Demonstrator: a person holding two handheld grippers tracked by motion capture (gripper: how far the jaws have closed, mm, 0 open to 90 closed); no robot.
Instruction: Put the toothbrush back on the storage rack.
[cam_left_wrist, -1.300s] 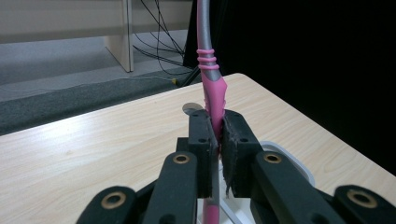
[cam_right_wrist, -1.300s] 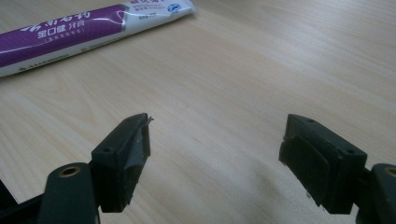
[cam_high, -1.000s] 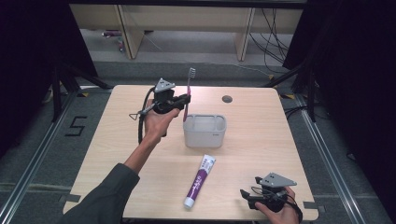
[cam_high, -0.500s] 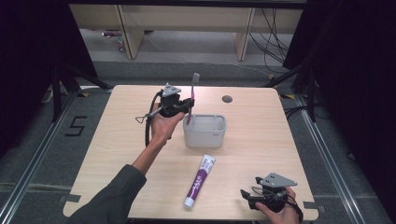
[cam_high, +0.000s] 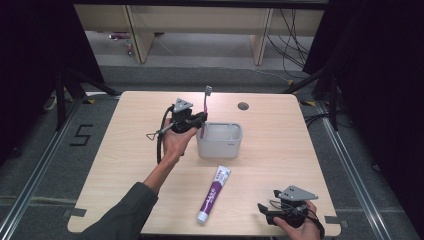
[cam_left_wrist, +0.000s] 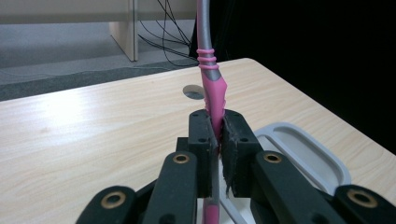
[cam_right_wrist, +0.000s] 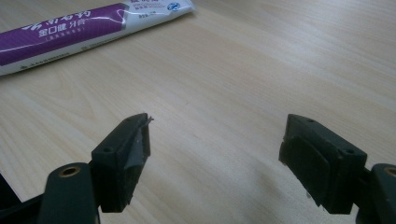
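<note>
My left gripper (cam_left_wrist: 215, 140) clamps an upright toothbrush (cam_left_wrist: 211, 88) with pink grip and grey neck over the white holder (cam_high: 220, 141), while my right gripper (cam_right_wrist: 215, 158) is open.

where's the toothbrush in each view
High view: the toothbrush stands upright above centre, in the left hand-held gripper at the grey cup's left rim.
Left gripper view: centre, its pink handle clamped between the jaws, rising past the top edge.
Right gripper view: no toothbrush; the toothpaste tube lies top left.
Shared landmark: the grey cup, and the tube.
</note>
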